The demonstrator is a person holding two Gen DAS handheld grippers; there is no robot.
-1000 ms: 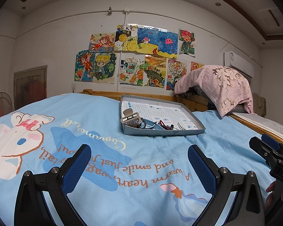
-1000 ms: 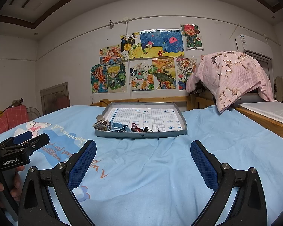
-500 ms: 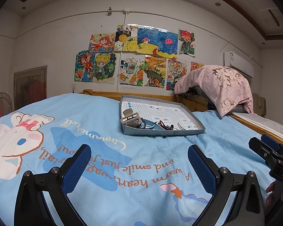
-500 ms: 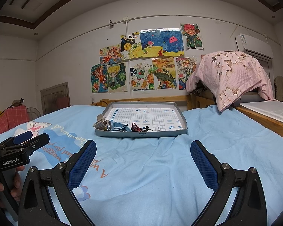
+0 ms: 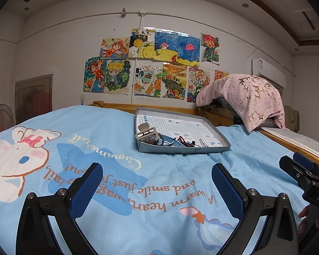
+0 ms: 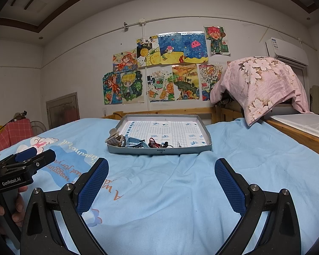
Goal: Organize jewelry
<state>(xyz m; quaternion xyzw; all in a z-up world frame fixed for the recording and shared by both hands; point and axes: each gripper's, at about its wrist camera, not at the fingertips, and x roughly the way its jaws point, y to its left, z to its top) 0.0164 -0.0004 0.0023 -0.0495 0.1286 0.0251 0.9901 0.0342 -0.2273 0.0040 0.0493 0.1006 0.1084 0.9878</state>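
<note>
A shallow grey tray (image 5: 185,148) (image 6: 159,151) with a gridded white floor lies on the blue bed sheet, well ahead of both grippers. Along its near edge lie a beige hair claw clip (image 5: 147,135) (image 6: 115,139), a light blue band (image 5: 168,142) (image 6: 135,143), a red and black tangle (image 5: 185,142) (image 6: 156,143) and small metal pieces (image 5: 202,142) (image 6: 178,143). My left gripper (image 5: 157,188) is open and empty above the sheet. My right gripper (image 6: 161,186) is open and empty too, to the right of the left one.
The bed sheet (image 5: 117,170) has a cartoon rabbit and orange writing. A wooden headboard (image 6: 180,111) runs behind the tray. A pink floral cloth (image 6: 263,85) covers something at the back right. A wooden rail (image 6: 297,136) edges the bed's right side.
</note>
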